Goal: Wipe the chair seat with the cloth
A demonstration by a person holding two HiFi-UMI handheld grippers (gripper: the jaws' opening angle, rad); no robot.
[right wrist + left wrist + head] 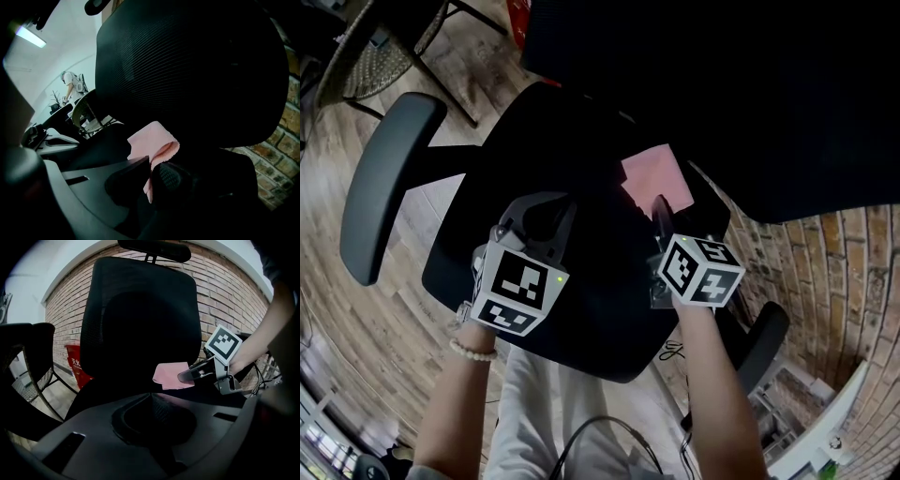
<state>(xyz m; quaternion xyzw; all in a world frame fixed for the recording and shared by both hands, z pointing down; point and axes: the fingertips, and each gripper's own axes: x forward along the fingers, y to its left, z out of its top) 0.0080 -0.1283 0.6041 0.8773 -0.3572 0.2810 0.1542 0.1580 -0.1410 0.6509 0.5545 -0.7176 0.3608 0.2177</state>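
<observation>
A pink cloth [652, 176] lies on the black chair seat [591, 281], near the backrest [722, 94]. My right gripper [661, 206] is shut on its near edge. In the right gripper view the cloth [149, 139] folds up between the jaws of that gripper [151, 165]. My left gripper [551, 211] hovers over the seat's left half, shut with nothing in it, a hand's width left of the cloth. The left gripper view looks past its closed jaws [151, 397] to the cloth [168, 376] and the right gripper [183, 378] holding it.
Black armrests flank the seat, one on the left [389, 183] and one on the right [761, 339]. A brick wall [225, 301] stands behind the chair, a red bin [77, 364] beside it. A wicker chair [375, 47] stands far left. A person [75, 86] stands in the distance.
</observation>
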